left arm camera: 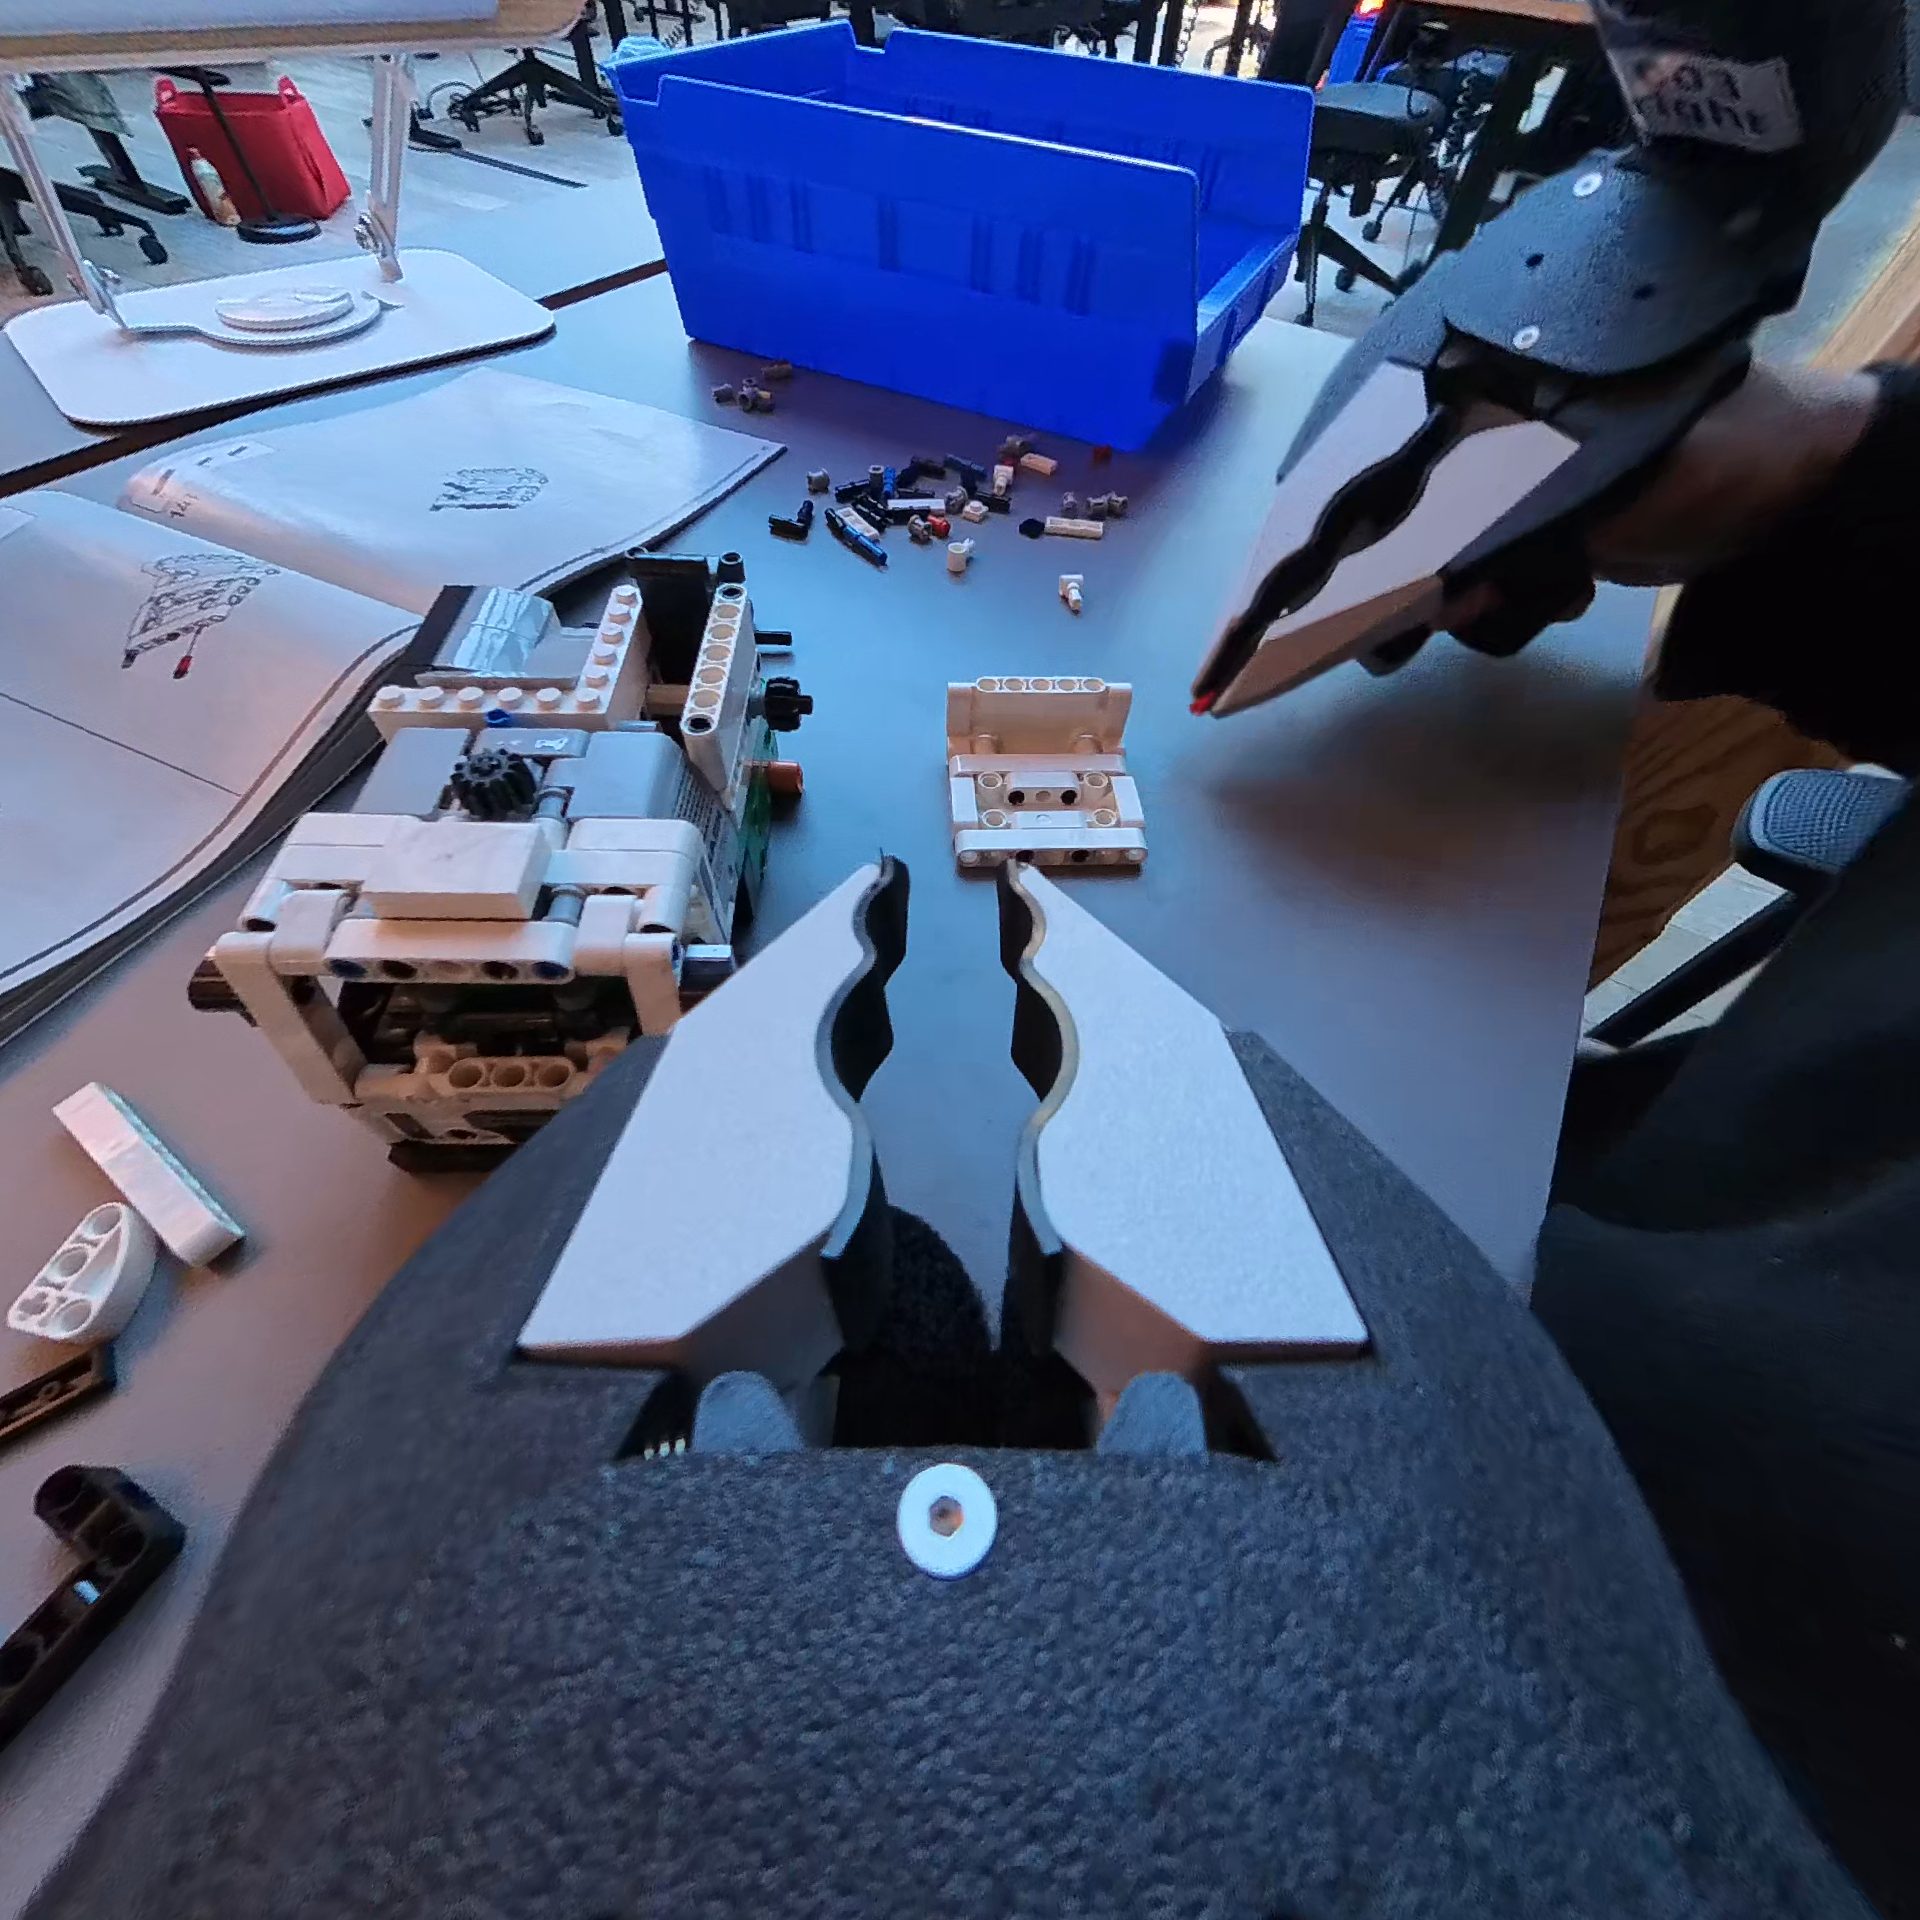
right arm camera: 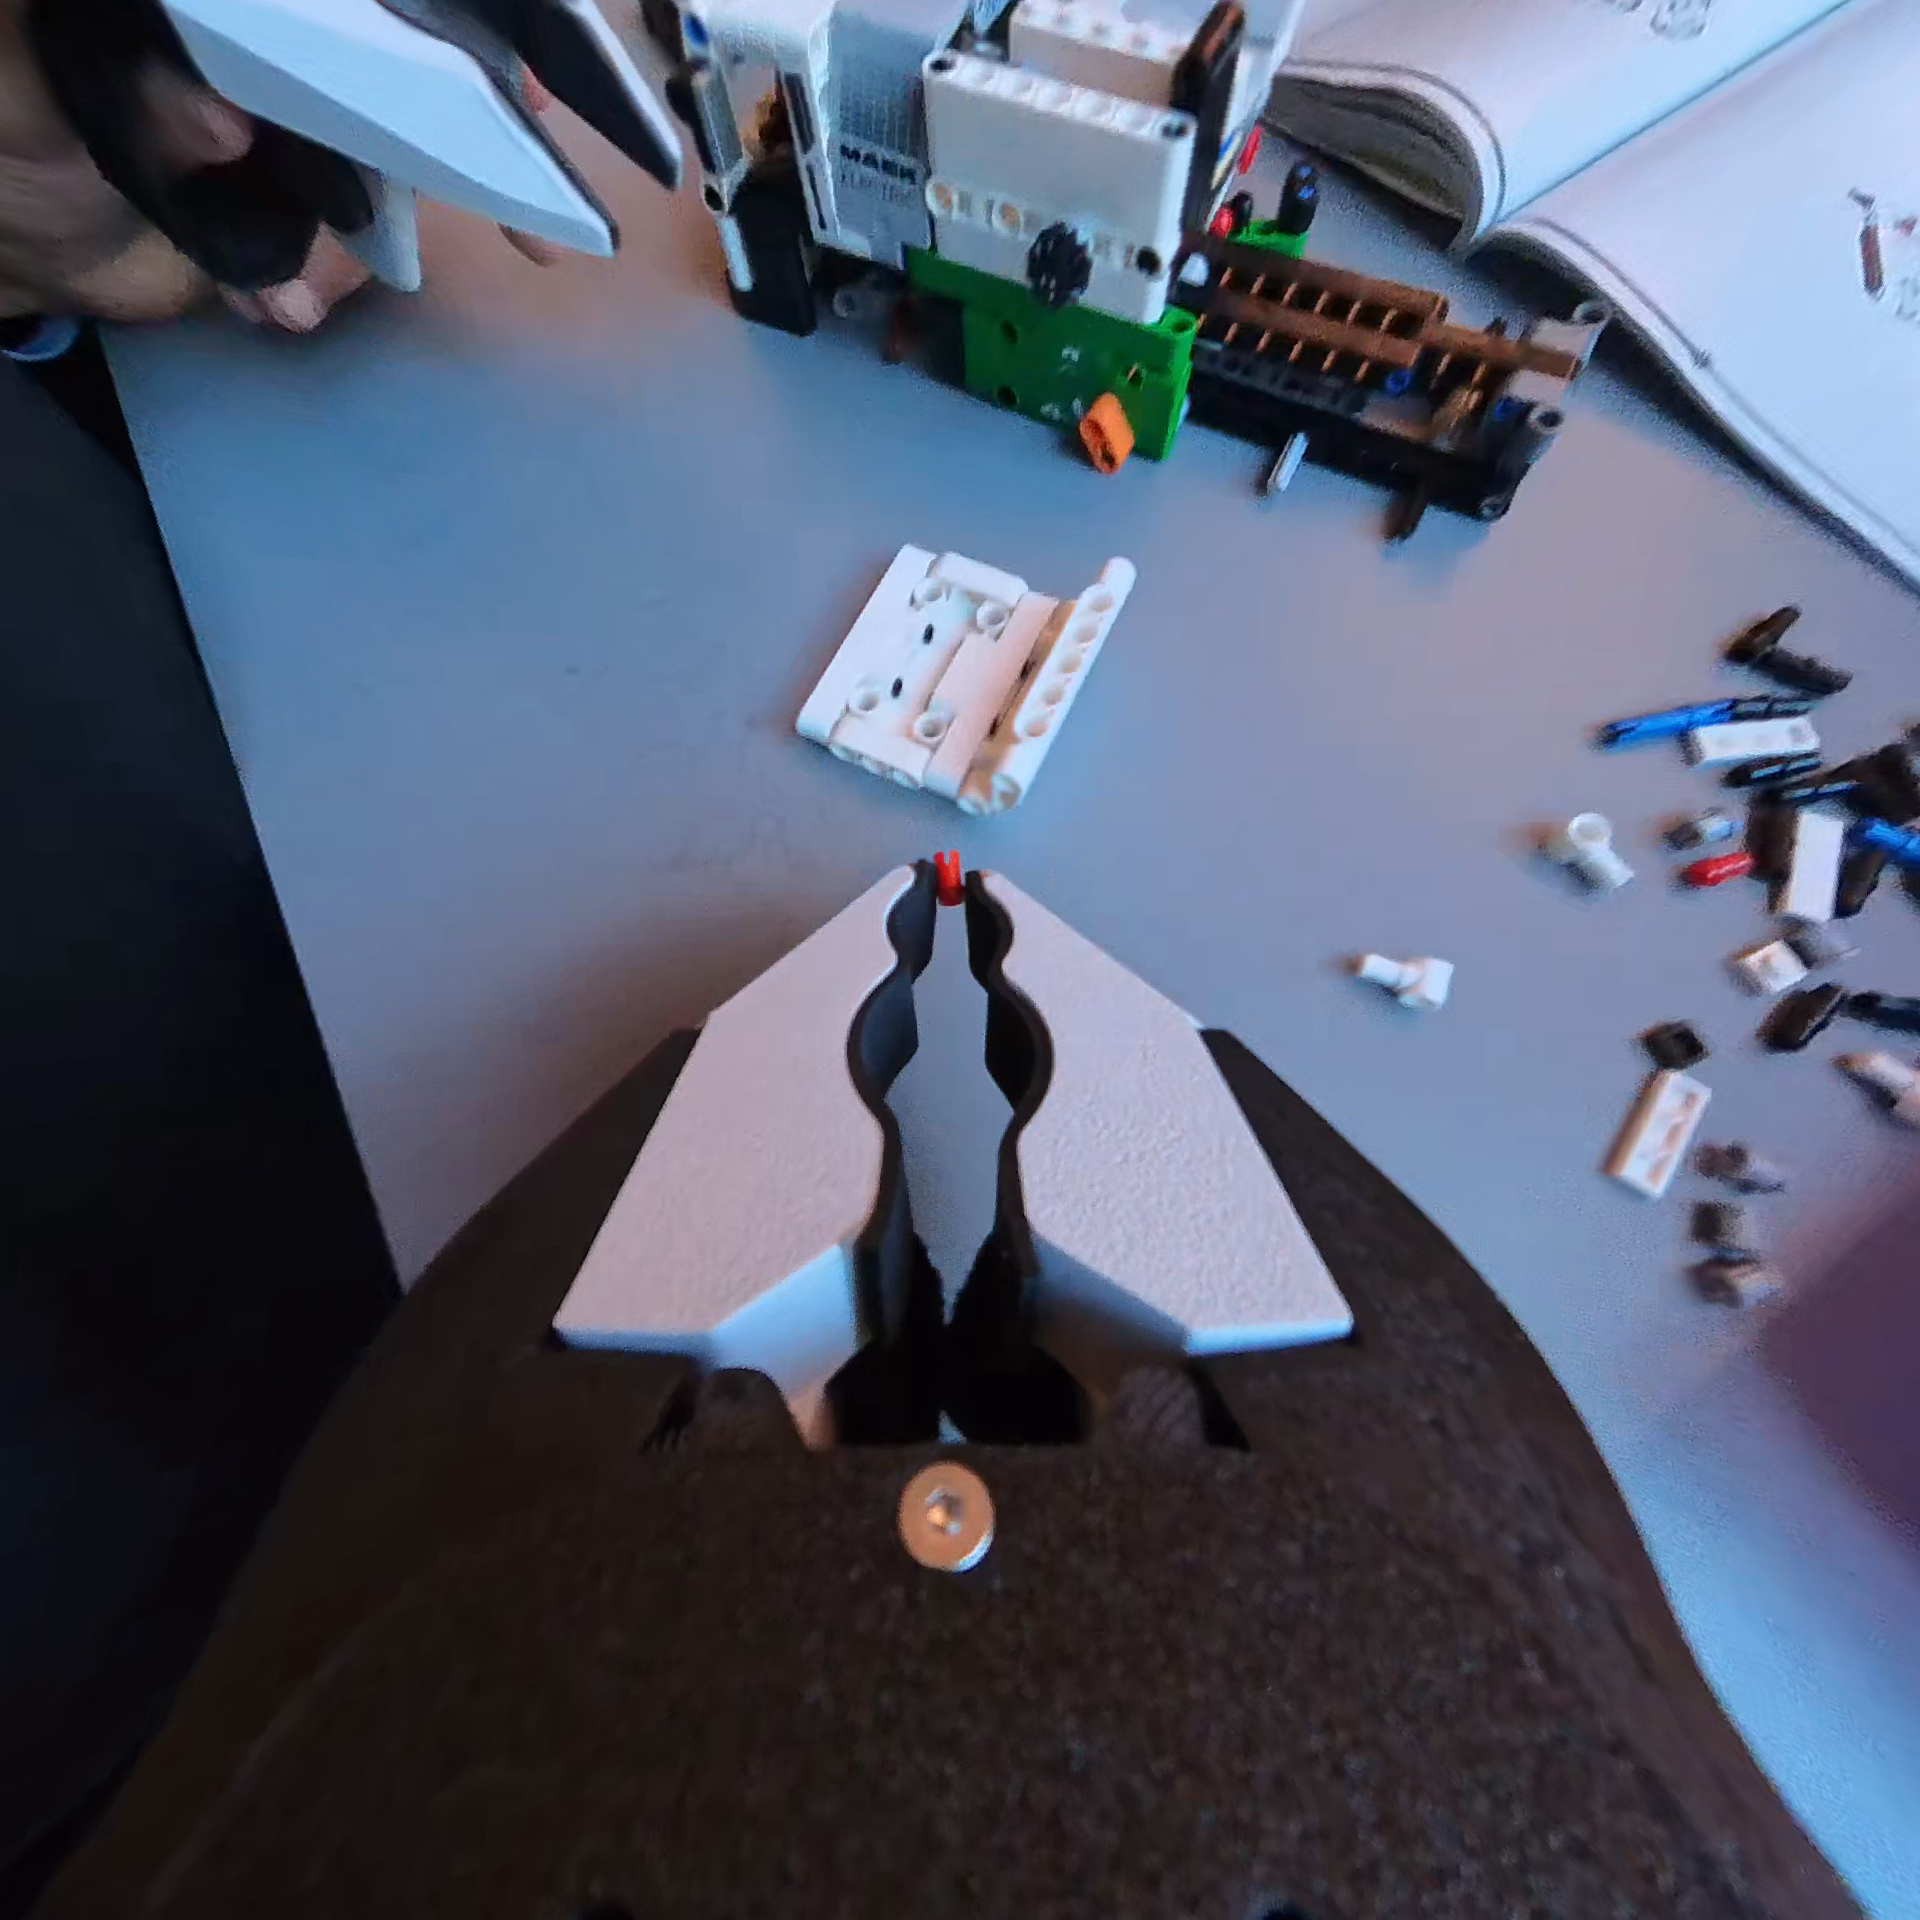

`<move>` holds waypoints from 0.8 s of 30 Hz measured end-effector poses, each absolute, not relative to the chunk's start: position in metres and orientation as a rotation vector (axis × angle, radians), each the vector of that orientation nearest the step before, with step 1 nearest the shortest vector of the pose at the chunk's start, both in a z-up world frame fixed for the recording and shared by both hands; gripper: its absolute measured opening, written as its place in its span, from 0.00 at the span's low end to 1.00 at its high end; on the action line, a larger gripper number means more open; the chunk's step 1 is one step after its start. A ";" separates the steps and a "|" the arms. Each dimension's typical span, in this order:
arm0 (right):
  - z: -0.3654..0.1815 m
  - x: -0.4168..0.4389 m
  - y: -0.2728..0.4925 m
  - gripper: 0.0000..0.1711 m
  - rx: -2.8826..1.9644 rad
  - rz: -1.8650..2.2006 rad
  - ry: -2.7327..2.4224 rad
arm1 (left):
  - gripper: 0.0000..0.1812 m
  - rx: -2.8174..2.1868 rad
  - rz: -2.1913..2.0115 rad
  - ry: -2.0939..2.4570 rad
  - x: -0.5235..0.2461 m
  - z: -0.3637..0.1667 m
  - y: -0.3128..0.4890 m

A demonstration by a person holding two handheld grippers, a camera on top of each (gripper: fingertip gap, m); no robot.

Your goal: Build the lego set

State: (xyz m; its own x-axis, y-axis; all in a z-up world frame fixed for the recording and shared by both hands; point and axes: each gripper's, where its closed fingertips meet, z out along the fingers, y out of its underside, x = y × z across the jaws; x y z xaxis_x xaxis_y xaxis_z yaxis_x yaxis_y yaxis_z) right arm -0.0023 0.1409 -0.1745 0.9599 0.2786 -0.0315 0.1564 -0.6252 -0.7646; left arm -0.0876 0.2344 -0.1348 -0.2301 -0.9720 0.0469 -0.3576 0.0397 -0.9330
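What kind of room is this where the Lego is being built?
Probably an office or lab workroom, not a home. Past the grey table stand rolling office chairs and more desks. A blue storage bin sits on the table, and each hand holds a claw tool, like the left claw.

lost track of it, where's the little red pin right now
The red pin is pinched at the tips of the right hand-held gripper, just short of the small white assembly on the table.
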 end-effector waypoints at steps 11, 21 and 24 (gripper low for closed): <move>-0.192 0.003 0.144 0.03 -2.302 0.022 -0.184 | 0.08 -1.297 -1.182 1.672 -0.090 -0.131 0.229; -0.147 0.108 0.172 0.05 -2.096 -0.228 0.307 | 0.08 -1.287 -1.179 1.668 -0.091 -0.130 0.229; -0.163 0.142 0.181 0.06 -2.158 -0.300 0.397 | 0.08 -1.289 -1.184 1.663 -0.091 -0.130 0.229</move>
